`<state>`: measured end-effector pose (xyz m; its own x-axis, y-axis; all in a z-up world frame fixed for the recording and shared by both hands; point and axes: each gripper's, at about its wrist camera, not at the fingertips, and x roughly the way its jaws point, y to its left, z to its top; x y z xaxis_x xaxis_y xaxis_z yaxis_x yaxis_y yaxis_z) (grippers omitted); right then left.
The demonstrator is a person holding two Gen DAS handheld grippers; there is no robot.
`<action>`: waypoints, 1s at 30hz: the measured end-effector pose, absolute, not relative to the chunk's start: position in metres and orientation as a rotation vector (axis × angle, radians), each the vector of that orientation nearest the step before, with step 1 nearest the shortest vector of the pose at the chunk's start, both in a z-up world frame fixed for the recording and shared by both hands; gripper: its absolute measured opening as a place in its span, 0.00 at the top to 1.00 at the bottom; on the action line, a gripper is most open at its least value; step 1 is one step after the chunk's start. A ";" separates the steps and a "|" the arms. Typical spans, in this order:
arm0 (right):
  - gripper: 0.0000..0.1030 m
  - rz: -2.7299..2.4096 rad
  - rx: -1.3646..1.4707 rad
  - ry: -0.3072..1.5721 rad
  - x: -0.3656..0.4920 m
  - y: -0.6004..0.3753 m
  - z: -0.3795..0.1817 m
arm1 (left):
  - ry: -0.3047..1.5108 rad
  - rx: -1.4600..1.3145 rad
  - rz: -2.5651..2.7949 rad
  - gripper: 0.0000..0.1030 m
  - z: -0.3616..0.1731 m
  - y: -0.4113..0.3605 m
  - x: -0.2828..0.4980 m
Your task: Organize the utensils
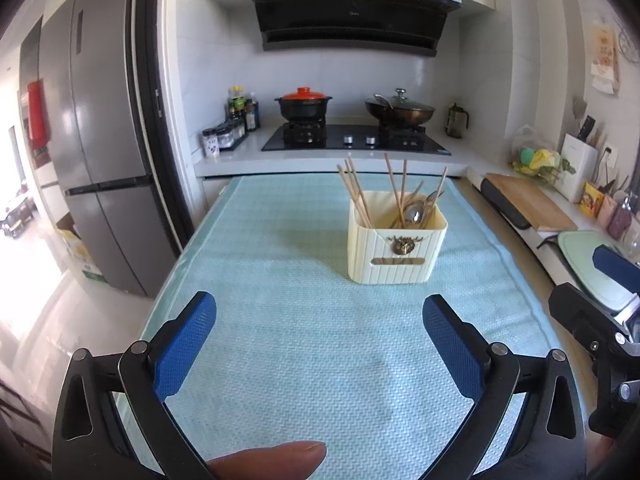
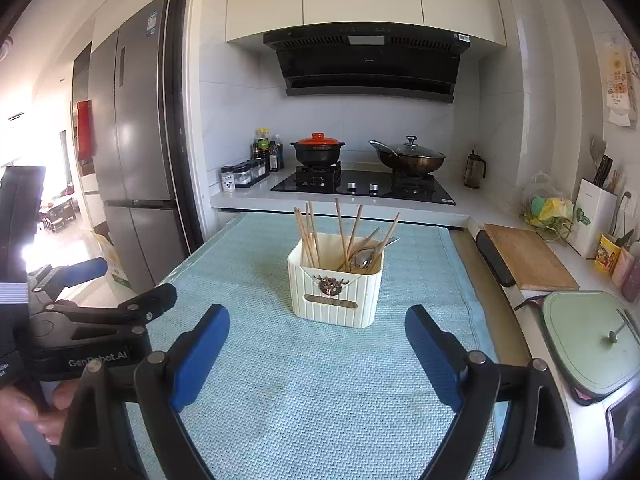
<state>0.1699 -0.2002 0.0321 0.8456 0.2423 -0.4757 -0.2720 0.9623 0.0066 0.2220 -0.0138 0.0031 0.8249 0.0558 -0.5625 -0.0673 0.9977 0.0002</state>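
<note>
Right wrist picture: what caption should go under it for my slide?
Open right gripper hovering over a light blue woven mat, facing a cream ribbed utensil holder filled with wooden chopsticks and metal spoons.

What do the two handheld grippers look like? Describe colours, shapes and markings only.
The left gripper has two blue, finely textured, rounded finger pads on black angular linkage arms with silver pivot pins. The right gripper is built alike: blue pads, black frame, silver pins. From the right wrist view, the left unit's black body bears white "GenRobot.AI" lettering. No cables show. A bare fingertip shows below.
</note>
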 end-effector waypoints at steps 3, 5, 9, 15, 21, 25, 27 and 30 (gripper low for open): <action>0.11 0.270 -0.075 0.502 0.168 -0.198 0.034 | 0.594 -0.015 0.068 0.00 0.004 -0.014 0.220; 0.11 0.268 -0.077 0.511 0.168 -0.198 0.035 | 0.589 -0.014 0.073 0.00 0.005 -0.014 0.219; 0.11 0.259 -0.081 0.517 0.167 -0.199 0.036 | 0.594 -0.027 0.067 0.00 0.007 -0.012 0.220; 0.11 0.266 -0.077 0.530 0.167 -0.199 0.035 | 0.598 -0.026 0.074 0.00 0.006 -0.011 0.222; 0.11 0.270 -0.070 0.529 0.165 -0.198 0.038 | 0.594 -0.019 0.097 0.00 0.006 -0.009 0.223; 0.11 0.269 -0.072 0.527 0.164 -0.197 0.039 | 0.591 -0.018 0.098 0.00 0.006 -0.009 0.223; 0.11 0.272 -0.071 0.529 0.164 -0.196 0.039 | 0.589 -0.014 0.100 0.00 0.007 -0.010 0.222; 0.11 0.271 -0.073 0.527 0.163 -0.196 0.041 | 0.588 -0.016 0.099 0.00 0.007 -0.010 0.222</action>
